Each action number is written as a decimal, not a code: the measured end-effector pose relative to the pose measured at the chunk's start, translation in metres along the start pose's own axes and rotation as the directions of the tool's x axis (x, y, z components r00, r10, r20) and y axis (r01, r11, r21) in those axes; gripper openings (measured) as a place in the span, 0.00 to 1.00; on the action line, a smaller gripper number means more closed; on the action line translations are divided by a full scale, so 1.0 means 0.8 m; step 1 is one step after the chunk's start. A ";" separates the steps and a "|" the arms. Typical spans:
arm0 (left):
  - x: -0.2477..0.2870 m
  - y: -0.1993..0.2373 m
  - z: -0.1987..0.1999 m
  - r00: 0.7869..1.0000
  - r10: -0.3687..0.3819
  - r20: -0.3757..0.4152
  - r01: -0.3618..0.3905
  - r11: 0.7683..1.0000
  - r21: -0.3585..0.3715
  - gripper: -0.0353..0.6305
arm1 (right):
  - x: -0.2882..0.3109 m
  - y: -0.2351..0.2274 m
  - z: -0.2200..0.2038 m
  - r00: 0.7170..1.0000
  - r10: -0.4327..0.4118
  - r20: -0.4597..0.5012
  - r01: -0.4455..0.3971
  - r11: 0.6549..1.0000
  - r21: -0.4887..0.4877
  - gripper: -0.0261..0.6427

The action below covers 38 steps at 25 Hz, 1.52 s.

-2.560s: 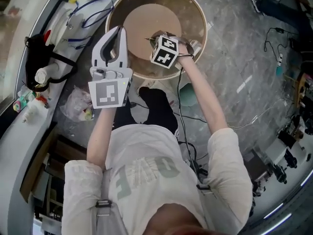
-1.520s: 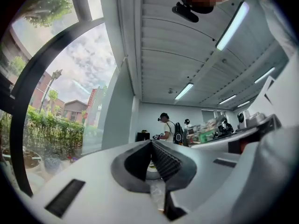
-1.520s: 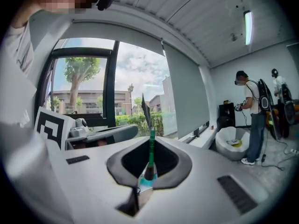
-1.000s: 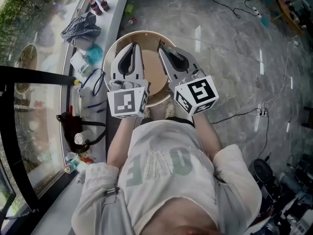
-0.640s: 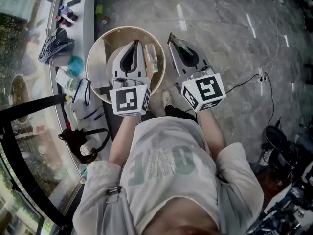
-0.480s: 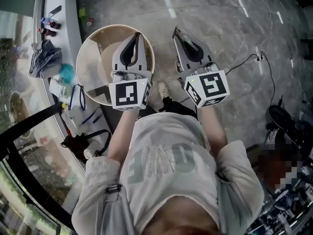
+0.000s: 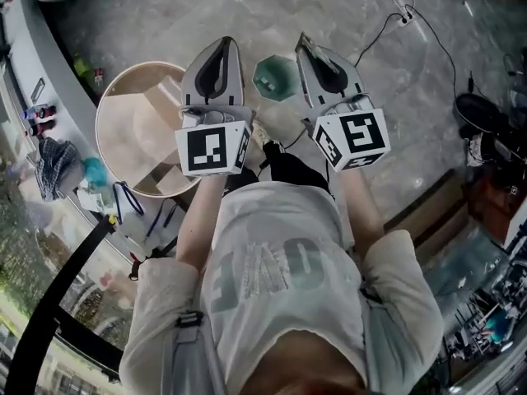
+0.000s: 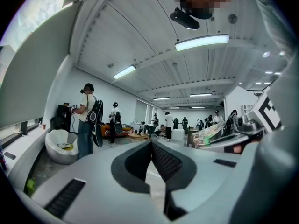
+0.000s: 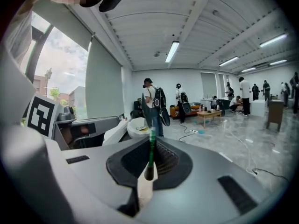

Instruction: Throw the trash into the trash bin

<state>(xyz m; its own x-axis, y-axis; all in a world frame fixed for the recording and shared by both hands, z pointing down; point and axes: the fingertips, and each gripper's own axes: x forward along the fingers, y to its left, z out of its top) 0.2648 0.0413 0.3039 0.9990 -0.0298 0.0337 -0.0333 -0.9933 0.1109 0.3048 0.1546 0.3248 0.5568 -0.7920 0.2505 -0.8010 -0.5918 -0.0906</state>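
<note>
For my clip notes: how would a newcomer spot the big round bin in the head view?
On the grey marbled floor, look beside the pale ledge along the left. The wide round beige bin stands there, its right edge under the left gripper; unlike the small teal hexagonal container nearby, it is large, open-topped and tan.

Floor [image 7: 148, 6] ahead was open and passable, with round bin [image 7: 123, 138] low left, green tub [image 7: 274, 76] dead centre and cable [image 7: 375, 33] trailing right.

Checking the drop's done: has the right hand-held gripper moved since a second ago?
Yes: right hand-held gripper went rightward, off the trash bin, over floor.
</note>
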 end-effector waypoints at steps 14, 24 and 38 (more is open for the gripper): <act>0.055 -0.024 -0.222 0.981 -0.095 -0.167 0.090 0.995 -0.039 0.07 | 0.074 -0.099 -0.305 0.977 -0.055 -0.204 0.068 0.996 0.061 0.06; 0.054 0.014 -0.432 0.952 -0.014 -0.304 -0.022 0.993 -0.116 0.07 | 0.123 -0.108 -0.578 0.885 0.014 -0.466 0.040 0.994 0.106 0.06; 0.058 0.037 -0.455 0.949 0.051 -0.311 -0.096 0.987 -0.131 0.07 | 0.120 -0.107 -0.676 0.778 0.028 -0.628 0.017 0.998 0.066 0.36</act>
<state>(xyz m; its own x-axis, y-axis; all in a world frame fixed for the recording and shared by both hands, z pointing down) 0.2992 0.0514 0.6705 0.9371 -0.0443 0.3461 -0.1329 -0.9625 0.2367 0.3079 0.2107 0.8778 0.2720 -0.5383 0.7977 -0.7750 -0.6139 -0.1501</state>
